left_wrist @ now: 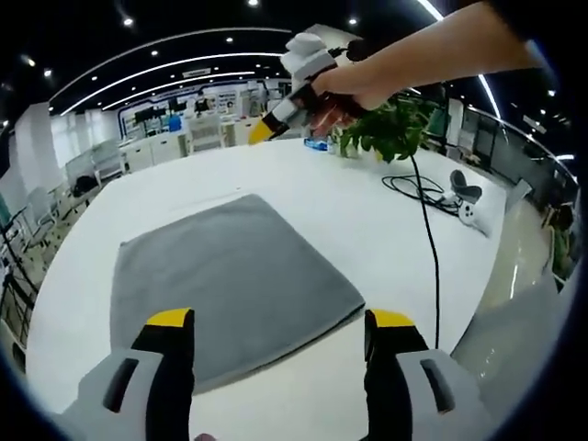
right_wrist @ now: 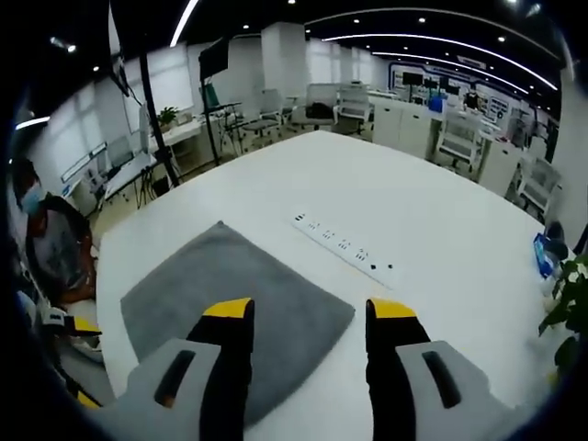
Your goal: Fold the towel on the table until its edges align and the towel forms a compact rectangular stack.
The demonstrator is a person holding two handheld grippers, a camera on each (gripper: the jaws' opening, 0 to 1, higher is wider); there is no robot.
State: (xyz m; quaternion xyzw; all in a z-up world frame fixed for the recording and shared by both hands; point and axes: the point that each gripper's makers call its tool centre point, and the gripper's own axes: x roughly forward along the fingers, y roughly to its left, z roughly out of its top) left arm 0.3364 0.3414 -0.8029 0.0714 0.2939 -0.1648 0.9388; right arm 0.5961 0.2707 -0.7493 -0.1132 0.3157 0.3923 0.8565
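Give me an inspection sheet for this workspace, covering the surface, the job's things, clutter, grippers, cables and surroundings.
Surface: white table, mostly bare.
Job's things: grey towel lying flat, one layer as far as seen.
Clutter: potted plant, power strip, white controller, blue item by the plant.
Grippers: left gripper open above the towel's near edge; right gripper open over the towel, holding nothing.
Cables: black cable running across the table, coiled near the controller.
Surroundings: open office with desks, chairs, ceiling lights.

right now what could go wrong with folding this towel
The gray towel lies flat, and both grippers, left and right, are open above it, so a pinch could catch only one layer or miss the edge. The black cable and the power strip lie close by and could snag.
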